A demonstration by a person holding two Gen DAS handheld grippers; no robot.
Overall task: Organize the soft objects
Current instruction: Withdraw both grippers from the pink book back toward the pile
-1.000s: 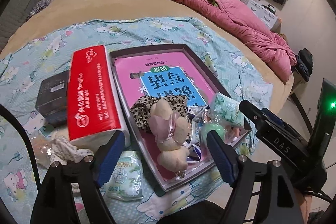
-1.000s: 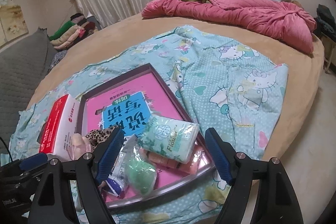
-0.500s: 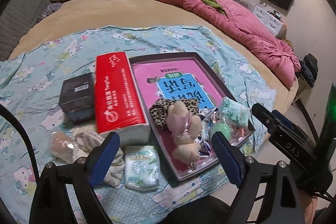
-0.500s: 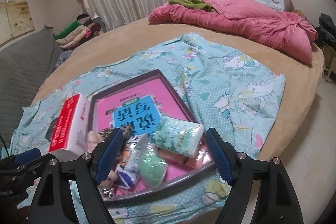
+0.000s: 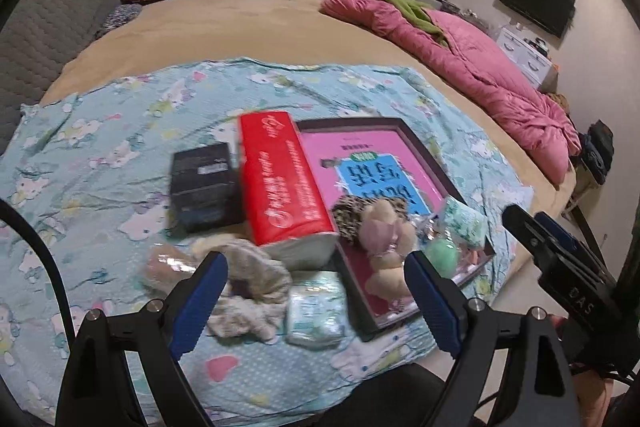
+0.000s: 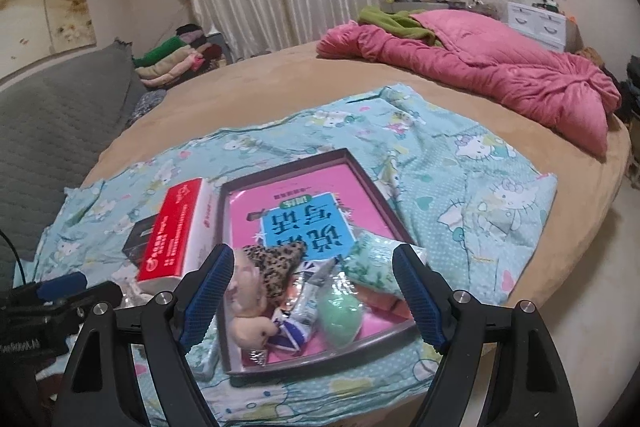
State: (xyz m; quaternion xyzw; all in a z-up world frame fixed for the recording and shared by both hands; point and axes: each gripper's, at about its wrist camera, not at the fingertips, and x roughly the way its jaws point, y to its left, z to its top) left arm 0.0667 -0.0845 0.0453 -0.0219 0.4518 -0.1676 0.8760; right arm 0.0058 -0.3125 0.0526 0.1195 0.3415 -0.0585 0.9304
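A dark-framed tray [image 5: 424,147] [image 6: 288,163] with a pink book in it lies on the cartoon-print sheet. At its near end sit a beige plush toy [image 5: 384,231] [image 6: 248,291], a leopard-print scrunchie [image 5: 348,215] [image 6: 276,263], a green soft ball [image 5: 440,255] [image 6: 340,315] and a floral tissue pack [image 5: 464,219] [image 6: 372,263]. A red tissue pack [image 5: 280,179] [image 6: 176,227] lies left of the tray. In front of it are a crumpled beige cloth [image 5: 248,283] and a small pale tissue pack [image 5: 316,311]. My left gripper [image 5: 314,267] hovers open above these. My right gripper [image 6: 314,255] hangs open over the tray's near end, empty.
A black box [image 5: 204,183] [image 6: 138,239] sits left of the red pack, and a plastic-wrapped item [image 5: 168,263] lies near the cloth. A pink quilt [image 6: 500,75] is heaped at the bed's far right. Folded clothes [image 6: 172,63] are stacked by the curtain. The bed edge runs just below the tray.
Both grippers have drawn back and up from the tray, so more of the bed shows. The left gripper's jaws stand slightly wider. Nothing was picked up.
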